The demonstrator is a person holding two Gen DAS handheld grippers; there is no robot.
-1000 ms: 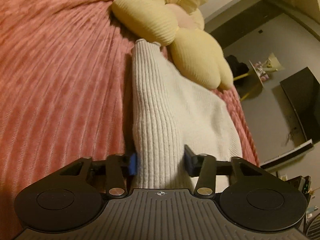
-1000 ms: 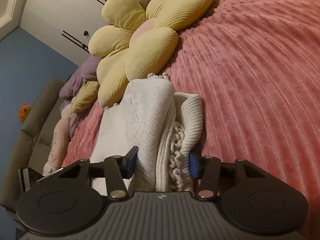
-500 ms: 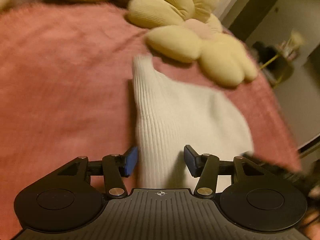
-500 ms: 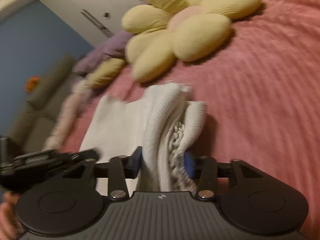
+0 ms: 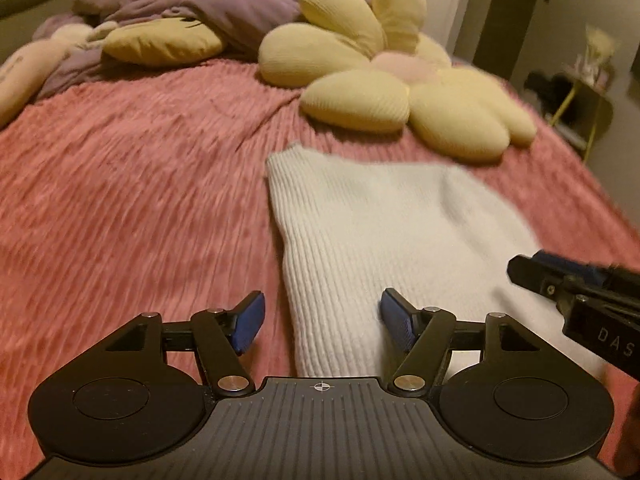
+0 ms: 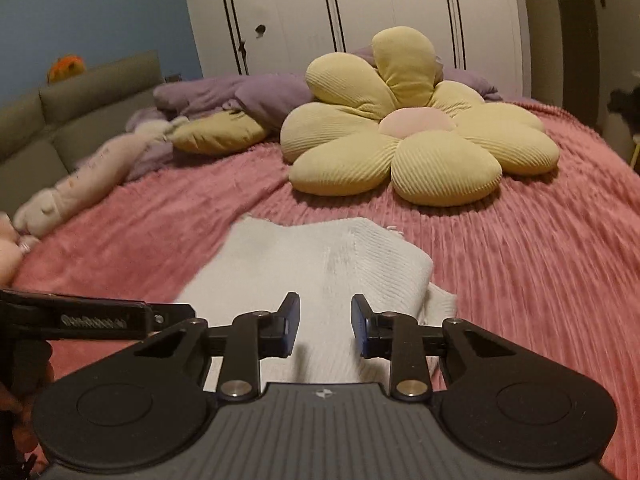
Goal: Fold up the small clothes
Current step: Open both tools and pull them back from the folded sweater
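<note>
A small white knitted garment [image 5: 384, 232] lies folded flat on the pink bedspread [image 5: 132, 208]; it also shows in the right wrist view [image 6: 320, 260]. My left gripper [image 5: 322, 322] is open and empty, raised above the garment's near left edge. My right gripper [image 6: 325, 326] is open and empty, raised above the garment's near right part. The right gripper's fingers [image 5: 560, 276] reach in at the right edge of the left wrist view. The left gripper [image 6: 100, 318] shows at the left of the right wrist view.
A yellow flower-shaped cushion [image 6: 416, 132] lies just beyond the garment. Purple bedding [image 6: 240, 96], a yellow pillow [image 5: 164, 42] and a pale plush toy [image 6: 80, 184] sit at the far left. White wardrobe doors [image 6: 360, 12] stand behind the bed. A side table [image 5: 580, 92] stands at the right.
Both grippers have let go of the garment, opened and lifted back from it. The garment now lies flat on the bedspread.
</note>
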